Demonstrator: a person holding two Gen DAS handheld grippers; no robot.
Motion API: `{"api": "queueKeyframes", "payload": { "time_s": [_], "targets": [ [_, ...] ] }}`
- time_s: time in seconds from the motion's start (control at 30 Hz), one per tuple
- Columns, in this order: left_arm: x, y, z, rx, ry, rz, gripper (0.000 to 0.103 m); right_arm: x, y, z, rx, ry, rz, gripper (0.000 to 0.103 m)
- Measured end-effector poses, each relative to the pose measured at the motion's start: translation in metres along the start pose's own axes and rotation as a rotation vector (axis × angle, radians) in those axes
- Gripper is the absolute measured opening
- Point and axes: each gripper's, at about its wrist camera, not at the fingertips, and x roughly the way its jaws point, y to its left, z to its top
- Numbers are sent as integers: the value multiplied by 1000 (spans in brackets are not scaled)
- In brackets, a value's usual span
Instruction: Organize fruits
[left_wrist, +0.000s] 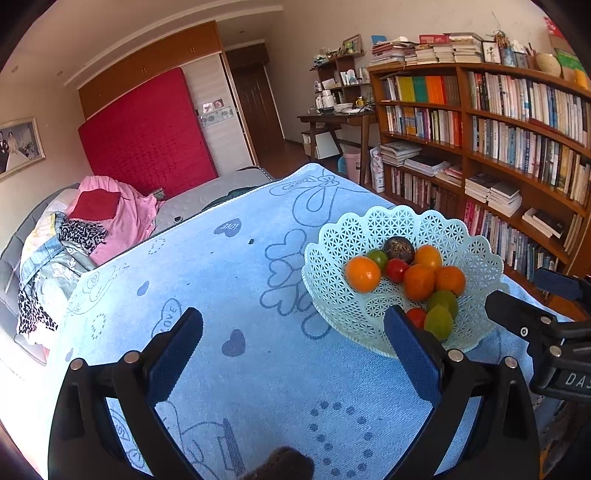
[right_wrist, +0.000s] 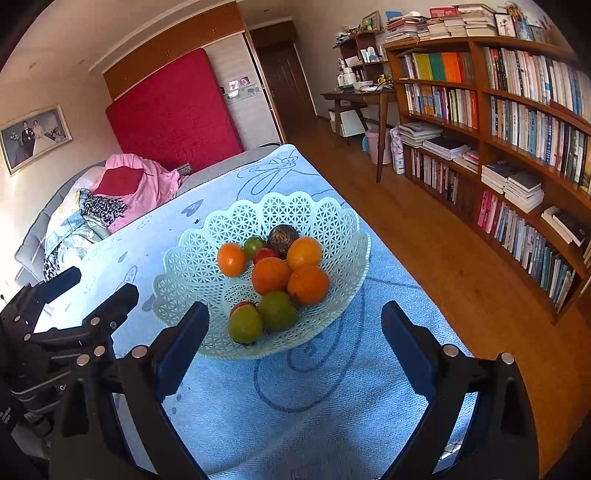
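Left tool (left_wrist: 293, 343) fingers apart, nothing between them, hovering over the bench (left_wrist: 240, 280), which is covered by a blue towel with heart prints. Right tool (right_wrist: 295, 338) also spread wide, empty, aimed at the basket (right_wrist: 207, 254).

The pale green lattice basket sits on the towel at the bench's right side, close to the edge above the wood floor (right_wrist: 443, 258). Inside it are four orange fruits (right_wrist: 270, 275), two green fruits (right_wrist: 277, 309) at the front, a smaller green one (right_wrist: 254, 245) at the back, a red fruit (right_wrist: 264, 254) mostly buried under the oranges, and a dark brown round fruit (right_wrist: 282, 236) at the rear; its type is hard to tell. Another red fruit (right_wrist: 242, 306) peeks out behind the front green one, only a sliver visible.

In the left wrist view the left tool's right finger covers the basket's near rim and part of the red fruit there. The right tool shows at that frame's right edge, cut off. In the right wrist view the left tool shows at the lower left, partly out of frame, and the right tool's left finger overlaps the basket's front-left rim.

A brown blurry thing (left_wrist: 284, 461) at the bottom of the left view is cut off and unidentifiable. Bookshelf (right_wrist: 517, 129) on the right, bed (right_wrist: 110, 192) with piled clothes behind the bench.
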Motion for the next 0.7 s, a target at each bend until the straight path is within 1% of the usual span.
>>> {"api": "queueKeyframes", "payload": {
  "time_s": [0.1, 0.23, 0.7],
  "targets": [
    [-1, -2, -1, 13, -5, 9, 98, 1, 9, -4, -45, -3, -2, 96],
    [-2, -2, -2, 24, -10, 38, 98, 2, 15, -6, -69, -7, -2, 96],
    [-1, -4, -3, 44, -11, 59, 98, 3, 14, -8, -58, -3, -4, 96]
  ]
}}
